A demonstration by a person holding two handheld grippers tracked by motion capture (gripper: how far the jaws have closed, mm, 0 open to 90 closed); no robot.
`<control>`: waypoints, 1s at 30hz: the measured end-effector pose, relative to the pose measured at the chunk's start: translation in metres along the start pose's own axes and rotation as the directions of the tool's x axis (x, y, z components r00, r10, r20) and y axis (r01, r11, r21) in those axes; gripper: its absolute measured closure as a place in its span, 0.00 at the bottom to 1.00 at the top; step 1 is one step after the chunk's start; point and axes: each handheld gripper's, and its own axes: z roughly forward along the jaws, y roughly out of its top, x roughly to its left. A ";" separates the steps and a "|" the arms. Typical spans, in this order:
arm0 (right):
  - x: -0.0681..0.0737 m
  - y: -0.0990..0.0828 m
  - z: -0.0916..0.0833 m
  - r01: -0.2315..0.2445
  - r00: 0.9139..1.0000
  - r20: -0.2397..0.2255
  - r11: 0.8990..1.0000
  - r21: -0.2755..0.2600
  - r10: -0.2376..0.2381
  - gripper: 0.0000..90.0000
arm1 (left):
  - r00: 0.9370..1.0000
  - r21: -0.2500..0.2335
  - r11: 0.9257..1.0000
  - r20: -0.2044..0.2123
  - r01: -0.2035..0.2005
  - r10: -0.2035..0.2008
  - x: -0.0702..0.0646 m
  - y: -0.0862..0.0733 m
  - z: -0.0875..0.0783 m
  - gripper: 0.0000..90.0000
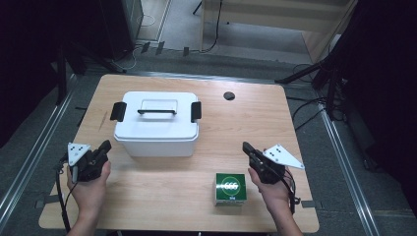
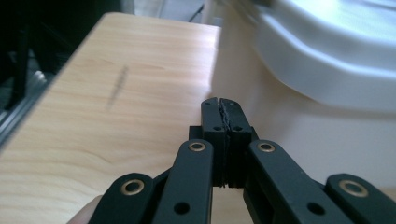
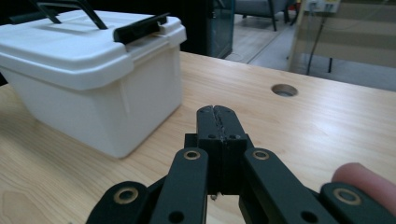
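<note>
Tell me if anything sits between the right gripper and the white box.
Nothing visible does. The right gripper, jaws shut and empty, points toward the white box across bare table. The green carton lies nearer the person, out of that path.

White lidded box (image 1: 157, 125), black side latches shut, handle flat; upright on worktop, just right of left gripper (image 1: 104, 149). Green carton (image 1: 230, 188) near right gripper (image 1: 246, 147), apart.
</note>
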 end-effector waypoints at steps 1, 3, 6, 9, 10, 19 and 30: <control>0.002 0.003 0.005 0.007 1.000 -0.009 1.000 0.008 -0.007 1.00 | 1.000 0.000 1.000 0.009 0.010 -0.010 0.003 0.003 0.003 1.00; 0.004 0.009 0.017 0.018 1.000 -0.024 1.000 0.020 -0.017 1.00 | 0.999 0.008 1.000 0.032 0.019 -0.019 0.006 0.010 0.009 1.00; 0.006 0.016 0.034 0.006 0.998 -0.064 0.999 0.034 -0.004 1.00 | 0.999 0.005 1.000 0.037 0.017 -0.017 0.006 0.018 0.017 1.00; 0.007 0.021 0.047 -0.004 0.996 -0.084 0.999 0.048 0.008 1.00 | 0.999 -0.003 1.000 0.035 0.003 -0.003 0.005 0.022 0.021 1.00; 0.008 0.022 0.050 0.004 0.996 -0.084 0.998 0.055 0.000 1.00 | 0.999 -0.005 1.000 0.040 0.001 -0.001 0.004 0.023 0.023 1.00; 0.021 0.026 0.080 0.084 0.987 -0.147 0.991 0.108 -0.068 1.00 | 0.996 0.002 0.999 0.070 -0.054 0.053 -0.010 0.028 0.030 1.00; 0.030 0.030 0.108 0.115 0.987 -0.127 0.980 0.165 -0.094 1.00 | 0.993 0.023 0.997 0.095 -0.071 0.068 -0.023 0.027 0.037 1.00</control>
